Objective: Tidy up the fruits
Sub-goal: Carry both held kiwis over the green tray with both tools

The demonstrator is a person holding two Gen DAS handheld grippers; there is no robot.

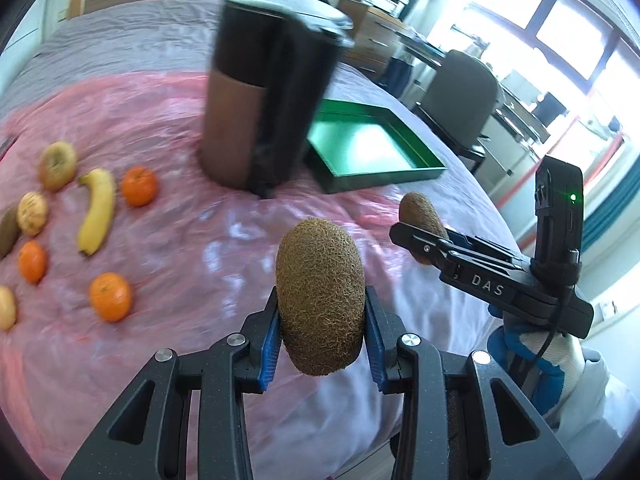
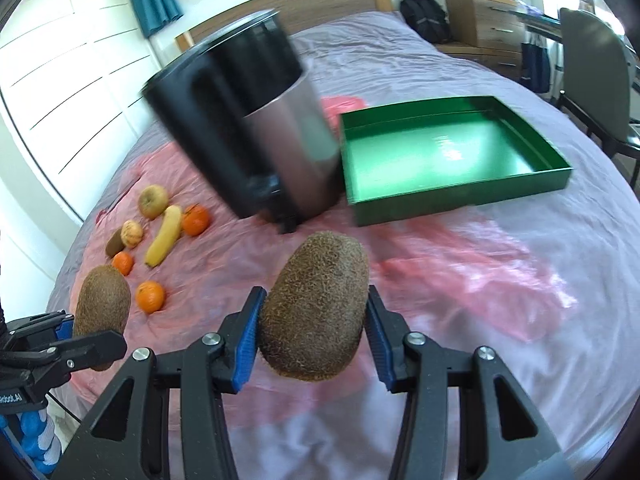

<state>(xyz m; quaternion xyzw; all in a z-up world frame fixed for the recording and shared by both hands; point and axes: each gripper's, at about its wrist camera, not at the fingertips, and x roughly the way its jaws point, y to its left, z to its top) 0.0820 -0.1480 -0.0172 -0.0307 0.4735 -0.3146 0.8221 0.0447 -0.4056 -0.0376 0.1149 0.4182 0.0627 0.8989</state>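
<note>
The left claw point(image 1: 322, 336) is closed on a kiwi point(image 1: 320, 298), the blue pads pressing its two flanks and the fruit standing upright between them, raised above the pink sheet point(image 1: 168, 240) that covers the bed point(image 1: 120, 36); the right claw point(image 2: 314, 332) likewise pinches a second kiwi point(image 2: 316, 308), tilted a little, its pads tight on either side; in the left wrist view the right claw point(image 1: 420, 236) shows from the side to the right, its kiwi point(image 1: 420, 212) poking up beyond the fingers, and in the right wrist view the left claw point(image 2: 80, 340) shows at the lower left with its kiwi point(image 2: 102, 300). A green tray point(image 2: 460, 196) lies on the bed ahead, nothing in it, just beside a black and metal pedal bin point(image 2: 256, 136) that stands to its left. The remaining fruit lies in a loose cluster on the pink sheet, well left of the bin: an apple point(image 2: 153, 201), a banana point(image 2: 164, 236), three mandarins, one by the banana's upper end point(image 2: 195, 220), one smaller point(image 2: 123, 263) and one nearest the claws point(image 2: 150, 297); a pale round fruit point(image 2: 132, 233) touches a third kiwi point(image 2: 115, 243) lying at the cluster's left edge. An office chair point(image 1: 460, 96) stands beyond the bed near the window.
</note>
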